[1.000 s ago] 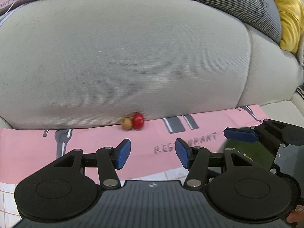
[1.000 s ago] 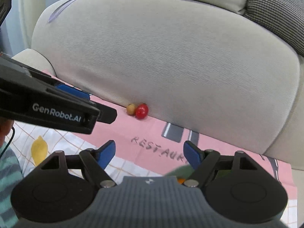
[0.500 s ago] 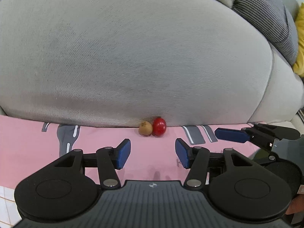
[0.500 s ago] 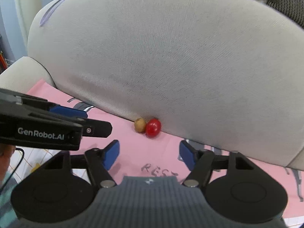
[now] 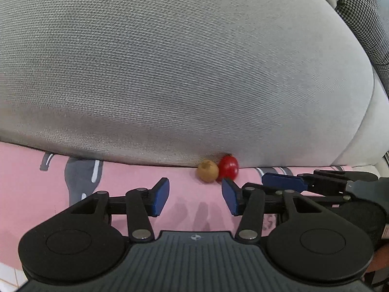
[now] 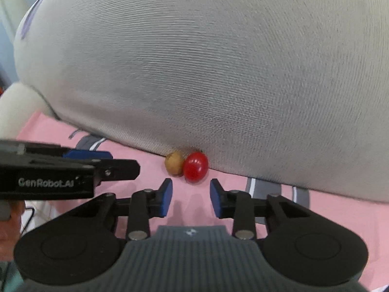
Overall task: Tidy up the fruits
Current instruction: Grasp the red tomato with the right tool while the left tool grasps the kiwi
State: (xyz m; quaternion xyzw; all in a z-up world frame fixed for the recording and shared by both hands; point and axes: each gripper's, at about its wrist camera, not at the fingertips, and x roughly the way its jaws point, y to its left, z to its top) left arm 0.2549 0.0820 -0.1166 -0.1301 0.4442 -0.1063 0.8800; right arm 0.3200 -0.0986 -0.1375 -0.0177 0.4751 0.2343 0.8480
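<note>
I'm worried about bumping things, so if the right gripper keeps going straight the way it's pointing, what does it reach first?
Probably the red fruit, lying almost dead ahead of the right gripper, whose empty jaws are closing. The brown fruit sits just left; depth is uncertain.

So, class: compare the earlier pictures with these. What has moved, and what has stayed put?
Both hand-held grippers have come closer to the two small fruits. The right hand-held gripper has narrowed and is closing, nothing between its pads; the left hand-held gripper is closing too, empty. The red fruit and brown fruit stay touching against the grey cushion on the pink cloth.
</note>
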